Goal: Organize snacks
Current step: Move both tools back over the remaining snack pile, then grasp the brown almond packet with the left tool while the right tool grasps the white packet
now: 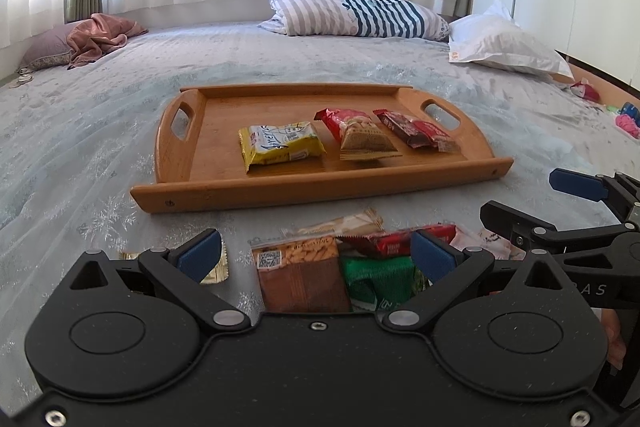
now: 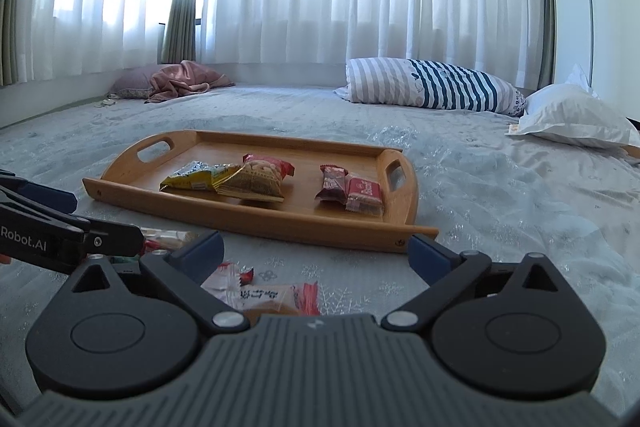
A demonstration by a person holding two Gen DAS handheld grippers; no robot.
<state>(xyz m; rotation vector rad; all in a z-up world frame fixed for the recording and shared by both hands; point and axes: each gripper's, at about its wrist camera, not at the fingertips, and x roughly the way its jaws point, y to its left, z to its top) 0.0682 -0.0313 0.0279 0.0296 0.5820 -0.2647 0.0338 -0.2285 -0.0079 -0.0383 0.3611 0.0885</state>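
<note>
A wooden tray (image 1: 320, 187) (image 2: 260, 223) lies on the bed. On it are a yellow packet (image 1: 280, 143) (image 2: 196, 177), a red-and-tan peanut packet (image 1: 360, 135) (image 2: 260, 179) and a dark red bar (image 1: 416, 129) (image 2: 332, 183) beside a small red packet (image 2: 362, 193). In front of the tray is a pile of loose snacks. My left gripper (image 1: 316, 251) is open over a brown packet (image 1: 300, 267) and a green packet (image 1: 380, 283), with its pads apart from them. My right gripper (image 2: 316, 255) is open above a pink-white packet (image 2: 256, 297).
A striped pillow (image 1: 360, 13) and a white pillow (image 1: 504, 43) lie at the far right of the bed, and a pink cloth (image 1: 96, 37) lies at the far left. Small toys (image 1: 624, 119) sit at the right edge. Curtains hang behind.
</note>
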